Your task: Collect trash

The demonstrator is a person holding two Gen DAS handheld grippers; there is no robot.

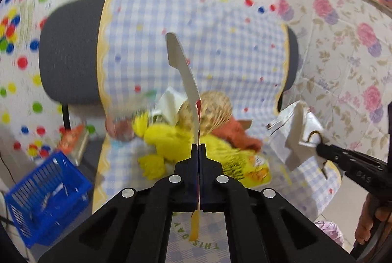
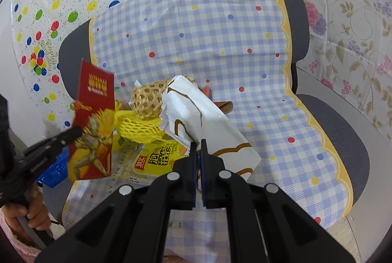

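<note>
The collecting is under way, but most of it is not yet done. Each gripper has one piece of trash, and in my judgement neither piece is in the blue basket (image 1: 46, 199) yet; this basket stands low beside the left edge of the chair (image 2: 343, 135).

The left gripper (image 1: 198, 148) is clenched on the red card packet (image 2: 94, 121). In its own view the packet is seen from its thin edge and rises straight up from between the closed jaws. In the right wrist view the packet hangs over the left edge of the seat, clear of the pile.

The right gripper (image 2: 199, 145) is clenched on the white wrapper (image 2: 208, 121) with brown lines. The wrapper reaches forward from the jaws, over the middle of the checked cloth (image 2: 196, 30) that covers the chair.

On the seat, near its left front part, trash is left: a yellow foam net (image 2: 137, 128), a tan foam net (image 2: 147, 101), a yellow snack packet (image 2: 156, 160) at the front edge, and something orange-brown (image 1: 235, 133) behind. These lie just below and ahead of both grippers. I think both held pieces must go to the basket first, then the pile.
</note>
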